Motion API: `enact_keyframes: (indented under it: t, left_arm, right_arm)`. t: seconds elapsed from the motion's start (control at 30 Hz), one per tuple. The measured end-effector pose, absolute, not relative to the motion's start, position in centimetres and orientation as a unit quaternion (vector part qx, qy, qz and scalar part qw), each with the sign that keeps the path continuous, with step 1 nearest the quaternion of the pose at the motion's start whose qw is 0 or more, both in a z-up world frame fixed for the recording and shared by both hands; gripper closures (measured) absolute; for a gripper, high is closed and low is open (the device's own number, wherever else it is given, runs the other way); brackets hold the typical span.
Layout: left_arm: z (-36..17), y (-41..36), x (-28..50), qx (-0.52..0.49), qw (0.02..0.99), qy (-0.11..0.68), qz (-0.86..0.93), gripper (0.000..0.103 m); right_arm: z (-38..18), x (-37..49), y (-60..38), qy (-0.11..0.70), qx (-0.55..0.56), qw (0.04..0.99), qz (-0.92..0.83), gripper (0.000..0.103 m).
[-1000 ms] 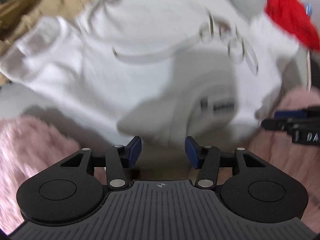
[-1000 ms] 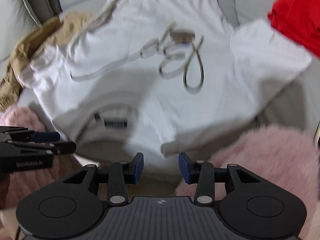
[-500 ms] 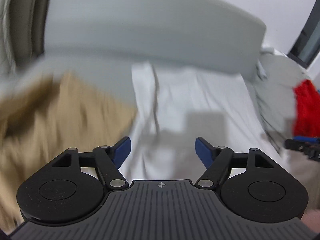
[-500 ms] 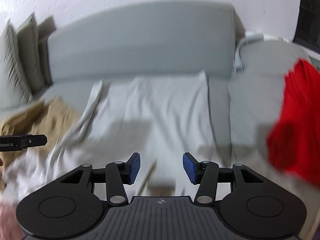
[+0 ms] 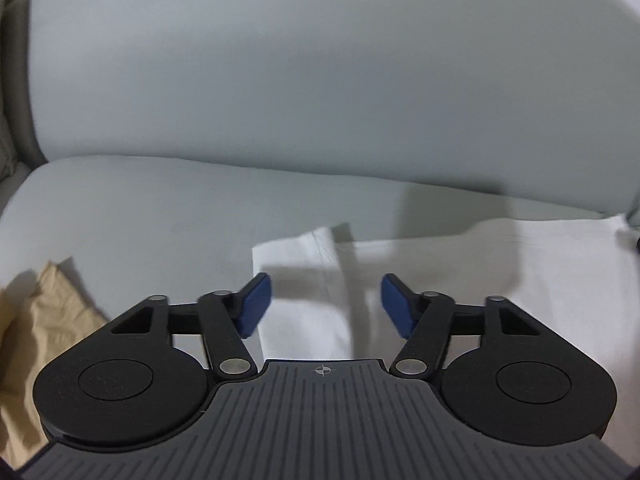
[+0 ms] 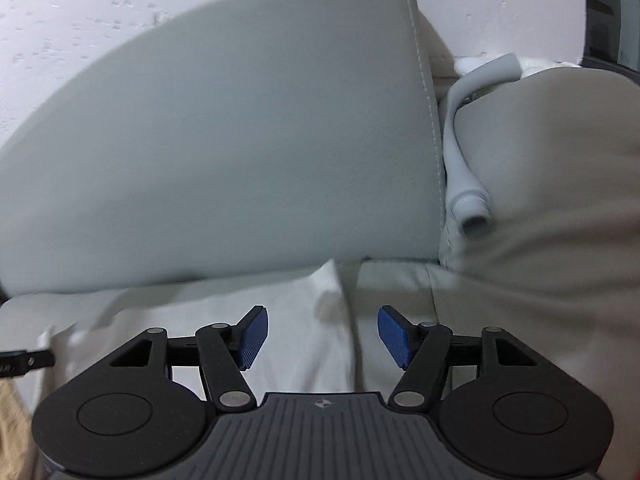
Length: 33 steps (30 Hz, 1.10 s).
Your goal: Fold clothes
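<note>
- Two grippers hang over the far hem of a white garment [image 5: 460,272] that lies spread on a grey sofa seat [image 5: 140,208], its far edge close to the backrest [image 5: 320,80].
- The left gripper [image 5: 324,306] sits above the garment's left far corner; its blue pads stand well apart with nothing pinched, and the jaws are closing.
- The right gripper [image 6: 322,334] sits above the right far corner, seen in its own view as white cloth [image 6: 248,320] ending just between the pads; those jaws are apart and opening, and no cloth is pressed.
- The step in hand looks like taking hold of the two far corners, to bring that edge back toward the person for a fold.
- The next move would call for lowering each pair of pads onto its corner, closing on the hem only, and lifting both sides evenly so the cloth does not skew.
- A tan garment [image 5: 36,320] lies crumpled at the left, touching or just beside the white one; it should stay out of the pinch.
- A grey tube [image 6: 464,152] is wedged between cushions at the right.
- No brand, label or readable writing shows; only a small cross mark on each gripper body.
</note>
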<state>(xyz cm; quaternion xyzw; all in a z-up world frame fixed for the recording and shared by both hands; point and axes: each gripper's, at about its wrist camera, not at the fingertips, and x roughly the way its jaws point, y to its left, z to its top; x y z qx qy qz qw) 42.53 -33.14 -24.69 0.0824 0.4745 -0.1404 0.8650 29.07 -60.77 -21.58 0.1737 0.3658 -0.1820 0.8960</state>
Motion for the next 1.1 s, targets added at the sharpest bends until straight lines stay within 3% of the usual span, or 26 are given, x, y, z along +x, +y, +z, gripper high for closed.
enact_keyframes:
  t: [0.07,0.1,0.17,0.23,0.3,0.33,0.6,0.73,0.8,0.83,0.87,0.93,1.03,1.1]
  left_arm:
    - [-25.3,-32.7,43.3,0.082,0.866,0.475,-0.132,0.059]
    - [-25.6,-32.0,43.7,0.075,0.869,0.472,-0.131,0.063]
    - [-25.7,-30.7,44.2,0.056,0.872,0.47,-0.124,0.084]
    - [-25.6,-29.0,44.8,0.028,0.874,0.471,-0.114,0.088]
    - [-25.8,-27.2,45.4,0.01,0.872,0.478,-0.109,0.09]
    - [-25.9,-26.5,45.6,0.001,0.87,0.479,-0.111,0.094]
    - [-24.7,-23.2,46.2,-0.006,0.896,0.408,-0.173,0.098]
    - [-27.5,-23.2,47.7,0.033,0.888,0.444,-0.115,0.093]
    - [-27.5,-23.2,47.8,0.039,0.891,0.439,-0.105,0.088]
    - [-27.2,-23.0,47.6,0.039,0.894,0.434,-0.099,0.081]
    - [-26.7,-22.6,47.3,0.034,0.899,0.428,-0.092,0.068]
    - [-25.7,-21.8,46.7,0.025,0.906,0.414,-0.078,0.058]
    - [-23.3,-21.2,44.2,0.011,0.907,0.409,-0.104,0.058]
    - [-21.9,-22.0,41.3,0.019,0.893,0.426,-0.144,0.059]
  right_arm:
    - [-22.3,30.2,-61.3,0.373,0.169,0.894,-0.18,0.04]
    - [-22.6,30.7,-61.6,0.378,0.167,0.893,-0.178,0.041]
    - [-23.1,31.6,-61.9,0.391,0.166,0.889,-0.172,0.044]
    - [-23.2,31.9,-62.2,0.389,0.167,0.891,-0.166,0.048]
    - [-23.2,32.0,-62.4,0.385,0.17,0.893,-0.162,0.073]
    - [-23.1,32.0,-62.5,0.384,0.171,0.893,-0.161,0.098]
    - [-20.5,30.7,-63.0,0.311,0.125,0.917,-0.218,0.099]
    - [-23.1,31.9,-64.5,0.383,0.162,0.884,-0.215,0.096]
    - [-23.2,32.0,-64.4,0.39,0.144,0.881,-0.226,0.082]
    - [-22.7,31.9,-64.3,0.386,0.135,0.881,-0.237,0.064]
    - [-22.2,31.6,-64.3,0.383,0.134,0.881,-0.245,0.057]
    - [-20.3,30.2,-64.3,0.357,0.141,0.892,-0.24,0.057]
    - [-18.0,27.8,-63.5,0.349,0.154,0.9,-0.213,0.048]
    - [-17.2,26.3,-62.4,0.363,0.167,0.898,-0.185,0.048]
